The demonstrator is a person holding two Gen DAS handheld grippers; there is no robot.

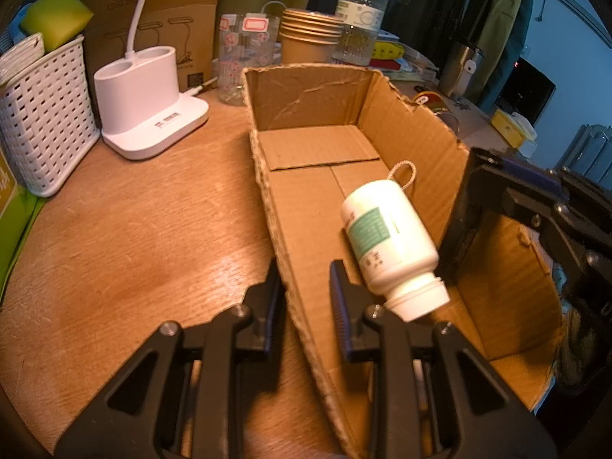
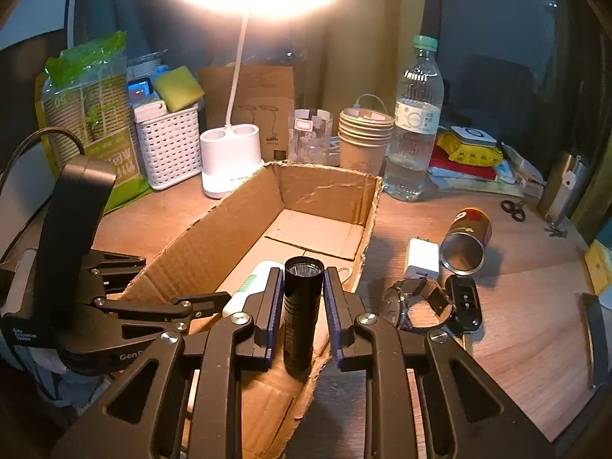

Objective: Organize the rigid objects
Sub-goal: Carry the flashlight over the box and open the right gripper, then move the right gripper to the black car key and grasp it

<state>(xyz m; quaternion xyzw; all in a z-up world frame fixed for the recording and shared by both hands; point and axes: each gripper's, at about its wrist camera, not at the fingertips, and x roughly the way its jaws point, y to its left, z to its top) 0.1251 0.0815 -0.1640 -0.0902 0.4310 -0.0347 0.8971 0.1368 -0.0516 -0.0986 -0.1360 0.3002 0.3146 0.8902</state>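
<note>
An open cardboard box lies on the wooden table. Inside it a white pill bottle rests on its side, cap towards me, with a loop of string behind it. My left gripper straddles the box's left wall and is shut on it. My right gripper is shut on a black flashlight, lens forward, held over the box's near end. In the left wrist view the right gripper's black frame fills the right side.
Right of the box lie a white charger, a tipped red can, a watch, a car key and scissors. Behind stand a water bottle, paper cups, a lamp base and a white basket.
</note>
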